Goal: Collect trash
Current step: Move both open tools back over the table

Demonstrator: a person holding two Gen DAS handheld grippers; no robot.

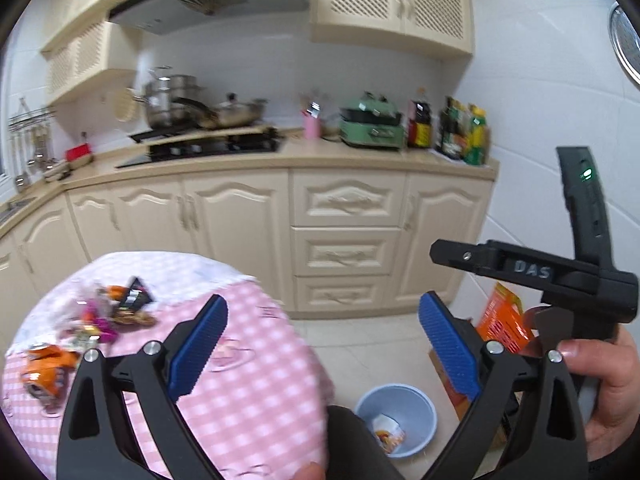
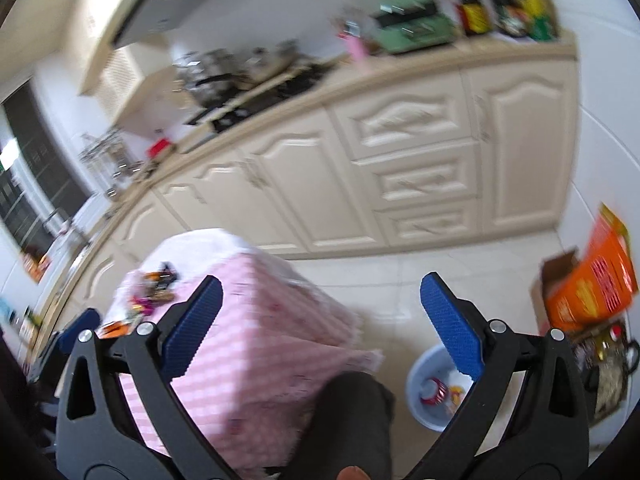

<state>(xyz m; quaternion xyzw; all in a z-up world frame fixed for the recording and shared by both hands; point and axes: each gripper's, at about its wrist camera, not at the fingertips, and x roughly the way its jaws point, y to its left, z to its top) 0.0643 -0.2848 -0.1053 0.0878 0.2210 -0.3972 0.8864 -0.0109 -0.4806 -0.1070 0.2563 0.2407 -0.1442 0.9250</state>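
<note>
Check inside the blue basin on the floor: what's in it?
The blue basin holds a red crushed can and a white-orange wrapper. The right gripper's finger covers the basin's right part, so anything there is hidden.

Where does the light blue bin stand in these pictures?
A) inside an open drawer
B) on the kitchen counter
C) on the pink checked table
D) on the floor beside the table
D: the light blue bin stands on the tiled floor, below the edge of the pink checked table.

Gaping right tongs [image 2: 322, 300] above pink checked table [image 2: 256, 320], blue basin [image 2: 420, 392] beside.
</note>
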